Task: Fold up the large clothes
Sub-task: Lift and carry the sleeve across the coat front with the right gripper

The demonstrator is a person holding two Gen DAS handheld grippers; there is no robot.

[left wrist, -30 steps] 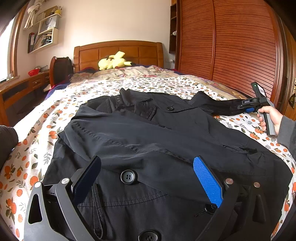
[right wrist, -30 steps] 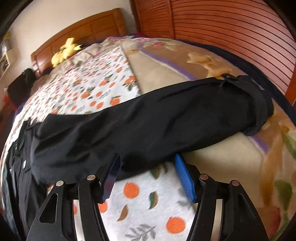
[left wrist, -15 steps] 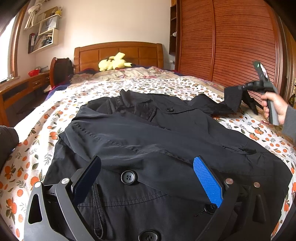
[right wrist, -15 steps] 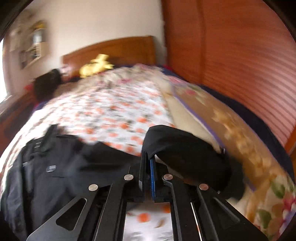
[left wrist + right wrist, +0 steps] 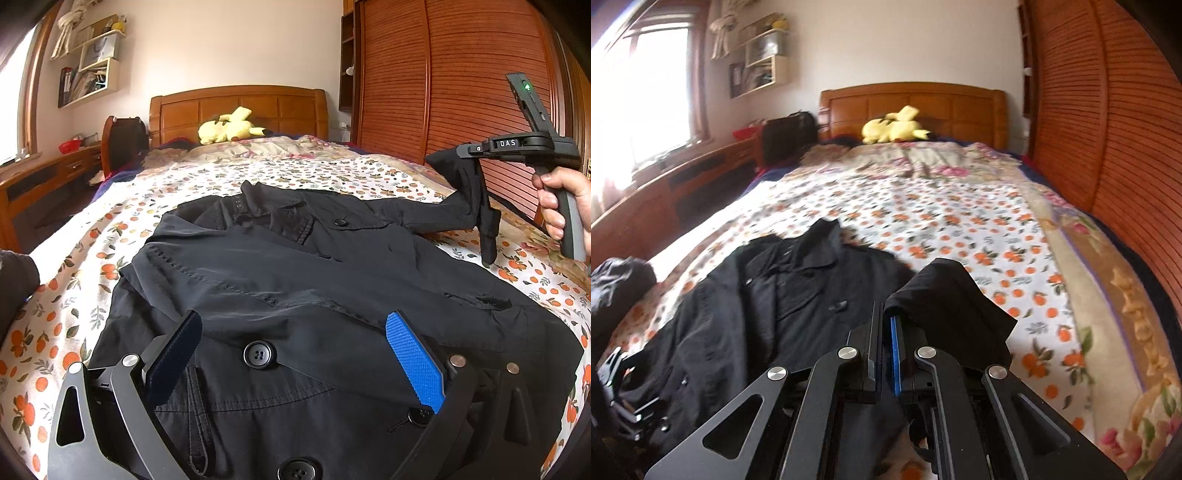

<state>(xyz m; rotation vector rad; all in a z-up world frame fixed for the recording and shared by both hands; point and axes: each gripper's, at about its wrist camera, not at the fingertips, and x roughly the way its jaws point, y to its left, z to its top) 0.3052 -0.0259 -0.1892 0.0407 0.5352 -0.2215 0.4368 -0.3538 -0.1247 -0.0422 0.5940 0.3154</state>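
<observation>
Now the black coat (image 5: 295, 280) lies spread front-up across the near half of the bed (image 5: 74, 280), collar toward the headboard (image 5: 236, 107), buttons showing down its front, laid flat so its parts can be turned inward one at a time. Its one sleeve (image 5: 458, 206), on the side toward the slatted wardrobe doors (image 5: 461, 81), is raised off the floral bedspread and hangs from the right tongs (image 5: 888, 325), cuff end dangling below. I take this as the start of folding that sleeve across the chest; the rest of the folding looks not yet done.

The right tongs are closed tight on the sleeve cloth, the fabric bunched over their tips, and a hand (image 5: 565, 199) grips the handle well above the bed near its wardrobe-side edge. The left tongs (image 5: 295, 354) stand wide apart, holding nothing, poised low over the coat's lower front near the foot edge of the bed, a button between the two pads; whether they rest on the cloth I cannot tell. A yellow plush toy (image 5: 229, 127) sits by the headboard, well clear.
</observation>
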